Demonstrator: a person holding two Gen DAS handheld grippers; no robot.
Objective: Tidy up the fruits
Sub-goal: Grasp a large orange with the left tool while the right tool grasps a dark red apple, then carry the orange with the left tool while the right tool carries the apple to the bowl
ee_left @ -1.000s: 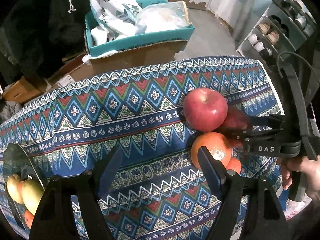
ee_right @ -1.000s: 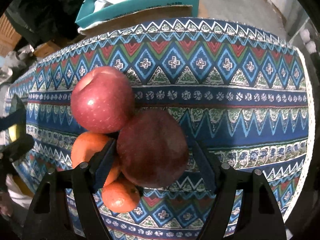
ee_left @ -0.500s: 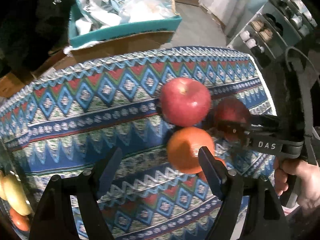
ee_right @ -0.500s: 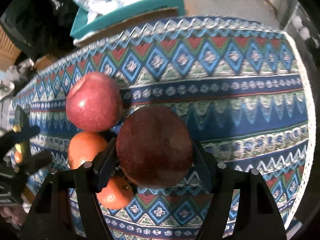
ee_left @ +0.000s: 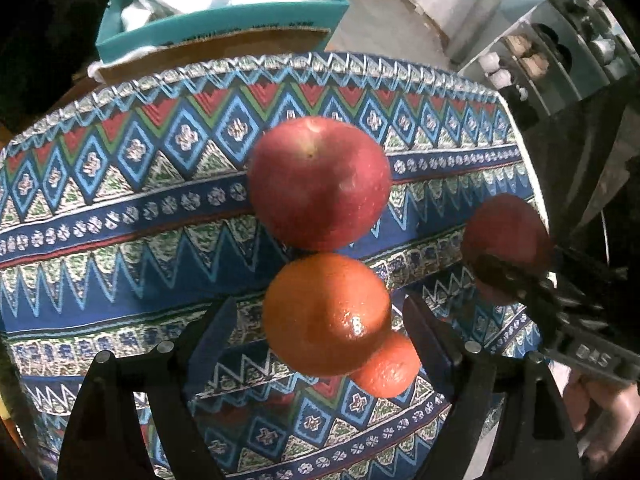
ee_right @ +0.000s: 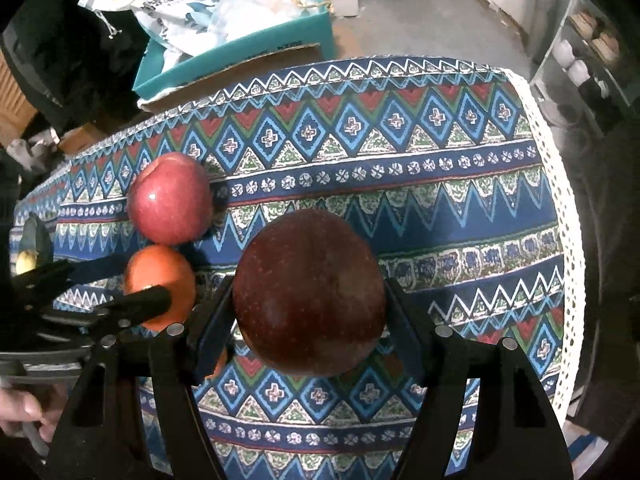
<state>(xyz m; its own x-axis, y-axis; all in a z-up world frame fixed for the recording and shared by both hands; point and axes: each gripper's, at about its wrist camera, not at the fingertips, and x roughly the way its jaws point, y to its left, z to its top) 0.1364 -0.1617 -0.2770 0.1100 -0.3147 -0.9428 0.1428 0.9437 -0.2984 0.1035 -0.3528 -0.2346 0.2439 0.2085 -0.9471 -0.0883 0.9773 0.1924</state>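
Observation:
A bright red apple (ee_left: 318, 184) lies on the patterned tablecloth (ee_left: 120, 208), touching a large orange (ee_left: 326, 314); a small orange (ee_left: 388, 368) lies against that one. My left gripper (ee_left: 320, 316) hangs over the large orange. Its jaws are opening on either side of the orange and the pads stand clear of it. My right gripper (ee_right: 308, 308) is shut on a dark red apple (ee_right: 308, 292), lifted off the cloth to the right of the pile. The left wrist view shows that dark red apple (ee_left: 506, 236) held near the table's right edge.
Behind the table stand a teal box (ee_right: 240, 52) with plastic bags and a cardboard box (ee_left: 208, 52). A shelf unit (ee_left: 560, 40) stands at the right. The cloth's lace edge (ee_right: 560, 200) marks the table's right side. A yellow fruit (ee_right: 26, 260) shows at far left.
My left gripper moved right and down over the oranges and its jaws widened; the plate of yellow fruit left its view. My right gripper lifted the dark apple away from the pile.

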